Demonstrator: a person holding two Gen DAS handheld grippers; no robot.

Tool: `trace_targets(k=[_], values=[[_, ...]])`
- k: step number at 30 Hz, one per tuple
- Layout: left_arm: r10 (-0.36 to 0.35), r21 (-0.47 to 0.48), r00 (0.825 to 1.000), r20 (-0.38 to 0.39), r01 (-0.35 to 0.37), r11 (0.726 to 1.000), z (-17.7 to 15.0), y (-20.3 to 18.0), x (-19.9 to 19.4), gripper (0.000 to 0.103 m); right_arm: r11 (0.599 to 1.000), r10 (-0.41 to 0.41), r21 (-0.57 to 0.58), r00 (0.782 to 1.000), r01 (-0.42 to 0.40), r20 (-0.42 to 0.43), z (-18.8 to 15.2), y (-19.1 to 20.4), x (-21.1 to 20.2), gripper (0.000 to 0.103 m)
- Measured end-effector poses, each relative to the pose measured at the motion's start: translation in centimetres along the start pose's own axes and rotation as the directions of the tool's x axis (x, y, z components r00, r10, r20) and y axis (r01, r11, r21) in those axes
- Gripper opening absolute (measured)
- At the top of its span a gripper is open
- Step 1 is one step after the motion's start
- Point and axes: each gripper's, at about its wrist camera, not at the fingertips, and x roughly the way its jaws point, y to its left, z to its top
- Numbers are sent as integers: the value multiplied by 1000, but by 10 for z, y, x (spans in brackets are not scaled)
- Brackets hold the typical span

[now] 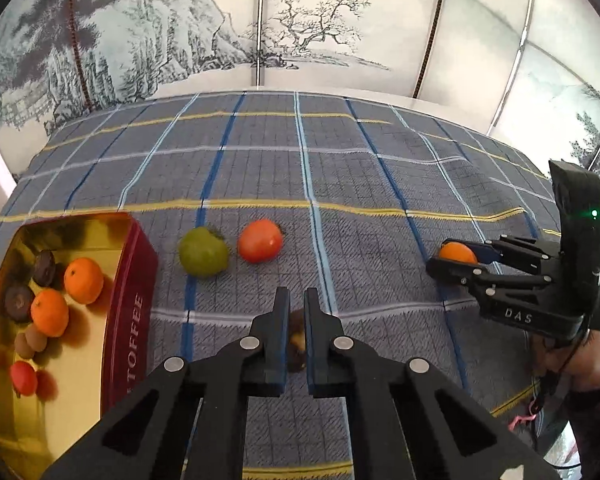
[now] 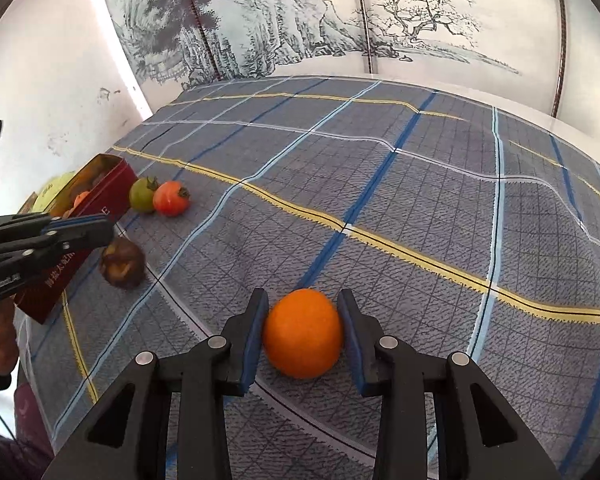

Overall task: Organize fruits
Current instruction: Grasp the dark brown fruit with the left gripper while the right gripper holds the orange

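A red toffee tin [image 1: 130, 304] with a gold inside holds several fruits and stands at the left; it also shows in the right wrist view [image 2: 96, 196]. A green fruit [image 1: 203, 252] and a red fruit [image 1: 260, 240] lie on the checked cloth beside it. My left gripper [image 1: 296, 304] is nearly shut above a brown fruit [image 1: 296, 344], which lies on the cloth in the right wrist view [image 2: 122, 262]. My right gripper [image 2: 303, 300] has its pads against an orange [image 2: 303, 334] resting on the cloth; it also shows in the left wrist view [image 1: 452, 260].
The checked blue-grey cloth [image 1: 340, 168] covers the table. A painted screen [image 1: 300, 32] stands behind it and a white wall [image 2: 60, 80] at the left. The person's hand [image 2: 0, 344] holds the left gripper.
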Motion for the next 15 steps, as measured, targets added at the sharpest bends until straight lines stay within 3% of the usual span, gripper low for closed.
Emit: trace_targets(k=[4,5,6,8,11,15], values=[[-21,-1,1000,12,21,1000,-5,5,-3,8,1000,13,11,1000,-13,1,0,-1,-1,37],[-24,7,1000,2,24,1000,-6,6,-3,17,1000,14,12,1000,-14,2,1,-1,-1,37],[-26,1,1000,-9,26,1000,-6,6,-2,37,1000,14,12,1000,-14,2,0,-1,-1,37],[-35,-29,999,0,35,999,-10,11,-5,56,1000,15,13,1000,-15,2,0,-2,-1,38],[-57,-38,998,26,58,998,-16,13,-10,62,1000,17,15,1000,-17,3,0,-2,-1,38],[-50,-18,999,8,50,999,-19,7,-1,60,1000,23,17,1000,-24,4,0,-1,-1,39]])
